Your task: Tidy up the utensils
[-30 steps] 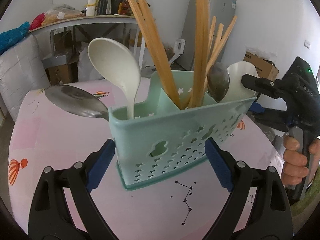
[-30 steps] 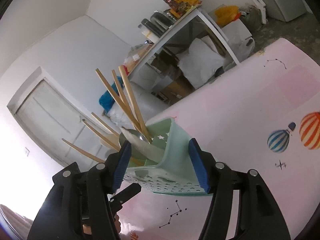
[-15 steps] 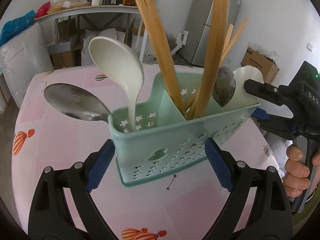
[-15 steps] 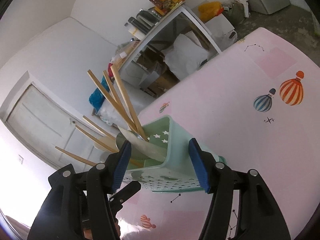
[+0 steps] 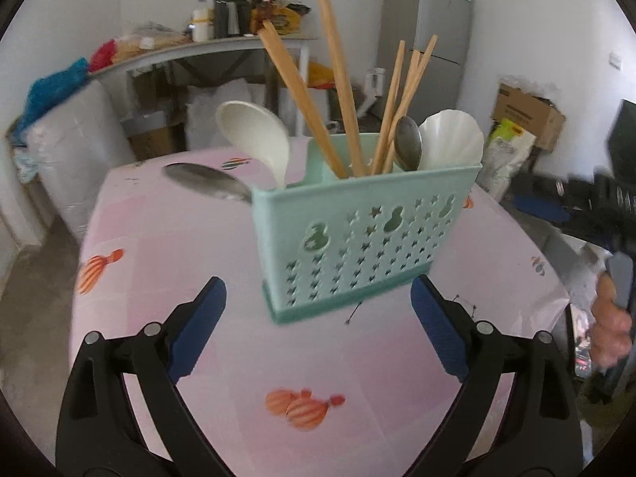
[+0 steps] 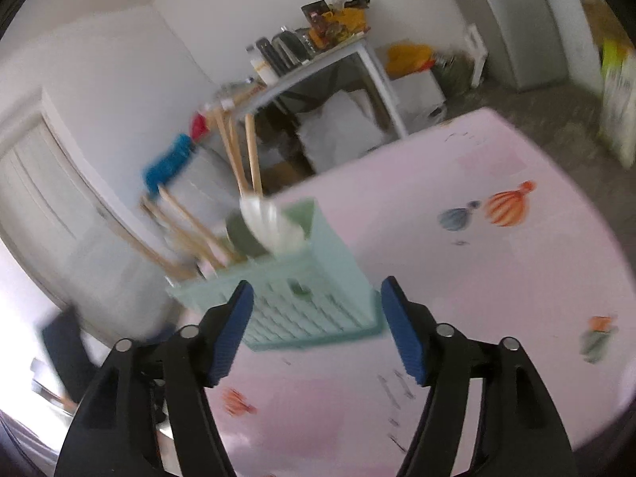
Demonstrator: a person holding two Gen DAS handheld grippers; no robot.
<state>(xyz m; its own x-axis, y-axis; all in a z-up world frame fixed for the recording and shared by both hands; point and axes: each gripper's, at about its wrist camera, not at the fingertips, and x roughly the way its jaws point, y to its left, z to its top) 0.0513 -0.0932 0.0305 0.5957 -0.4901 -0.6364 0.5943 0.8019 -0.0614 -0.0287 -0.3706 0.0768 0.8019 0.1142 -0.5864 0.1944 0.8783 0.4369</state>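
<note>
Now, the scene: a round table (image 5: 167, 238) with a pink cloth printed with balloons carries one utensil holder.
Holder: the mint-green utensil caddy (image 5: 365, 238) stands upright on the cloth, near the middle of the table, with star and gourd cut-outs in its long wall.
Left compartment: a white ladle (image 5: 254, 139) and a metal spoon (image 5: 206, 183) lean out to the left over the rim.
Middle compartment: wooden chopsticks (image 5: 338, 79) stand spread like a fan, some leaning left and some right.
Right compartment: a second metal spoon (image 5: 408, 147) and a white shell-shaped scoop (image 5: 451, 139) stand side by side, bowls up.
Left gripper: the left gripper (image 5: 318, 330) is in front of the caddy, its blue pads (image 5: 196, 330) spread wide and opening more; nothing is between them, and the caddy sits beyond the tips, not touched.
Right gripper: the right gripper (image 6: 316, 330) faces the short end of the caddy (image 6: 302, 290); its jaws are opening, the pads (image 6: 230, 334) stand apart from the caddy walls, and the end of the caddy appears just behind the gap. This view is blurred, so fine contact I cannot tell with full certainty, but a clear gap shows on the right side.
Person: a hand (image 5: 612, 326) holds the right gripper's handle at the right edge of the left wrist view.
Background: a grey shelf table (image 5: 206, 47) with bottles and bags, a grey refrigerator (image 5: 429, 31), and a cardboard box (image 5: 528, 115) by the wall.
</note>
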